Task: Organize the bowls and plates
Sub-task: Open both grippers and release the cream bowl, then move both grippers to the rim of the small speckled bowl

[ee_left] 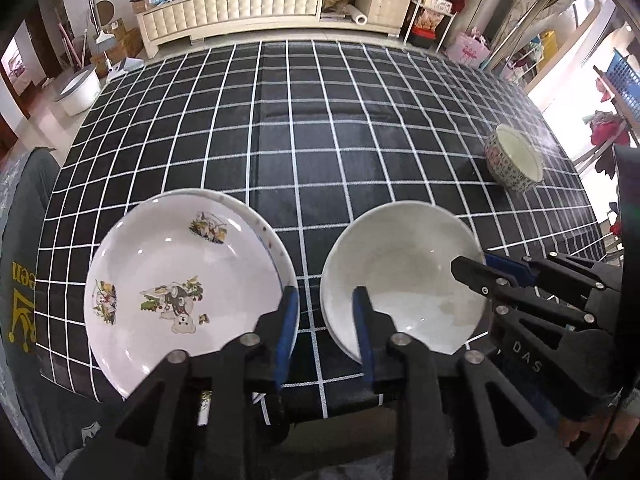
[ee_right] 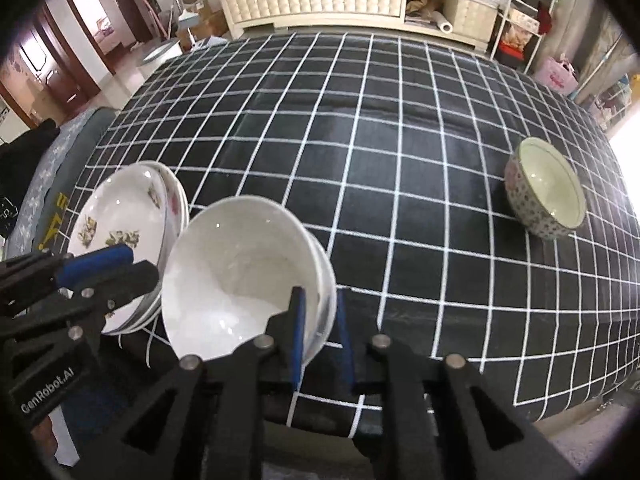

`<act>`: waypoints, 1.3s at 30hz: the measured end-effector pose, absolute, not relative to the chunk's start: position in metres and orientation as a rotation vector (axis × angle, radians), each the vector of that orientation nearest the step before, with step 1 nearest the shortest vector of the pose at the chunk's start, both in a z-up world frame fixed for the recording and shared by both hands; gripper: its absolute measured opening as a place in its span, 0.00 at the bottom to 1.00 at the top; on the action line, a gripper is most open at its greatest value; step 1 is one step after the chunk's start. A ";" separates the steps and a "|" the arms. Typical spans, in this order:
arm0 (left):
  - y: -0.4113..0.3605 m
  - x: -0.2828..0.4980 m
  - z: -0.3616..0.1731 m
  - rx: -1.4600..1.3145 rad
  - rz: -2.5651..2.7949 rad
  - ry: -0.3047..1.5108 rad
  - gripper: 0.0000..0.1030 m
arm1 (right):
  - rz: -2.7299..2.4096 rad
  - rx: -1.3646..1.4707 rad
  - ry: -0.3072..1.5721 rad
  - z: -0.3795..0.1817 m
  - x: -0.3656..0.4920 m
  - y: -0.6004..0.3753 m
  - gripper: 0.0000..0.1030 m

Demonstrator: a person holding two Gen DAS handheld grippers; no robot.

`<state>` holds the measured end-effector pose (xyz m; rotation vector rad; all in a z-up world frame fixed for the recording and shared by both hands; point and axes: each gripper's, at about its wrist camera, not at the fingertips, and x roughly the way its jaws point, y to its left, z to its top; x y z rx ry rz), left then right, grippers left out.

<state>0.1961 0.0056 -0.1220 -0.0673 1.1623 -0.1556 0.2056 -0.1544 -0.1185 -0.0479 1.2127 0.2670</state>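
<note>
Checked cloth covers the worktop (ee_right: 400, 168), where right fingers (ee_right: 320, 332) pinch the white bowl's (ee_right: 236, 268) rim; keep it level, left fingers (ee_left: 326, 336) spread.

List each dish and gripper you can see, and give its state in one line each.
White bowl: upright, empty, rim between right gripper's jaws.
Cartoon plate: stacked on another plate.
Patterned bowl: upright, empty, apart.
Right gripper: straddling bowl rim.
Left gripper: open, holding nothing.
</note>
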 end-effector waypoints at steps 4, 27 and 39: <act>0.005 0.194 -0.112 -0.077 -0.172 1.132 0.35 | 0.259 -0.018 1.180 -0.108 0.206 -0.161 0.46; -0.005 0.206 -0.101 -0.104 -0.157 1.102 0.46 | 0.201 0.050 1.158 -0.091 0.217 -0.194 0.57; -0.068 0.232 -0.047 -0.028 -0.240 1.015 0.46 | 0.156 0.064 1.043 -0.038 0.222 -0.257 0.58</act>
